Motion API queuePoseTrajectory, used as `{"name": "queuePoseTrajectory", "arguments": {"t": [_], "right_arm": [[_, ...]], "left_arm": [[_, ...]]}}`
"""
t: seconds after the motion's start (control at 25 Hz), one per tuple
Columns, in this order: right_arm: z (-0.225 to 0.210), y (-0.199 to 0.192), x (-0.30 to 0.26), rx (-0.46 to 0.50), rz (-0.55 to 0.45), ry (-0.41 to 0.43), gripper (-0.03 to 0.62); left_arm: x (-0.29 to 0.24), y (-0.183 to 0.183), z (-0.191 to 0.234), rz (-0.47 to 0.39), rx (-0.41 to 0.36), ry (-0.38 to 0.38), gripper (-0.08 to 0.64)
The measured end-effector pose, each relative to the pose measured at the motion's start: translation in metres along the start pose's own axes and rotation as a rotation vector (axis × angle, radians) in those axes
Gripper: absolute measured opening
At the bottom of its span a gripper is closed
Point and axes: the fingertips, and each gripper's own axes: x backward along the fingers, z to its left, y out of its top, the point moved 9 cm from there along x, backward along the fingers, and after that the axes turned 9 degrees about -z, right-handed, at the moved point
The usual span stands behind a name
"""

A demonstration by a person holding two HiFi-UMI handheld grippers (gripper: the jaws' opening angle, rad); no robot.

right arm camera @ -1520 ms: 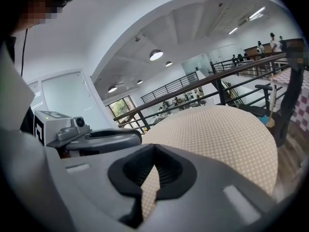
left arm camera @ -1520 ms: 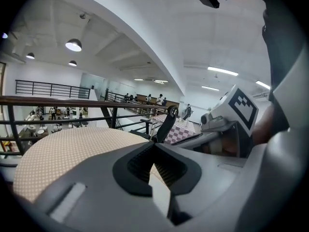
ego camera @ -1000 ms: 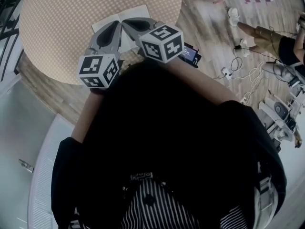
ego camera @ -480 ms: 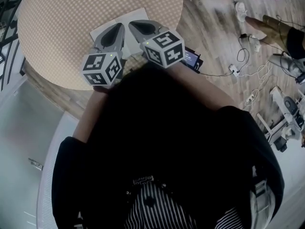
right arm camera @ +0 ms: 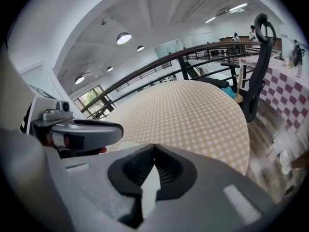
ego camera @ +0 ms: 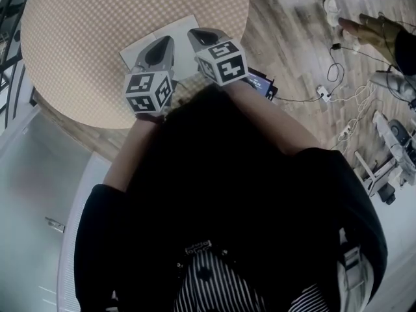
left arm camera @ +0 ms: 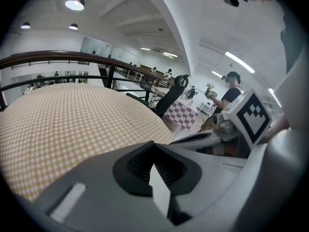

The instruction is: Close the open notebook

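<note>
The open notebook lies white-paged on the round checkered table, near its front edge, mostly hidden under both grippers. My left gripper hangs over the left page, jaws shut with nothing held. My right gripper sits beside it over the right page, also shut and empty. In the left gripper view the jaw tips meet, and a sliver of white page shows below them. The right gripper view shows the same: tips together, white page beneath.
A dark flat device lies on the wood floor right of the table. Cables and equipment spread further right. A railing and an office chair stand beyond the table. Another person sits in the background.
Both grippers have sunk toward the table and slid further over the notebook. They stay side by side with their jaws shut.
</note>
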Motion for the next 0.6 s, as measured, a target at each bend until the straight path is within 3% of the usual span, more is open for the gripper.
{"name": "queuePoseTrajectory", "arguments": {"t": [0.2,0.56,0.6], "right_arm": [[-0.016,-0.019,-0.018,0.014,0.089,-0.031,0.002],[-0.024,-0.037,-0.029,-0.032,0.128,-0.096,0.005],[-0.024,-0.039,-0.030,-0.040,0.142,-0.088,0.055]], "left_arm": [[-0.014,-0.023,0.016,0.063,0.049,0.049,-0.011],[-0.019,-0.039,0.042,0.067,0.107,-0.014,-0.011],[-0.019,-0.040,0.040,0.080,0.090,-0.032,-0.011]]}}
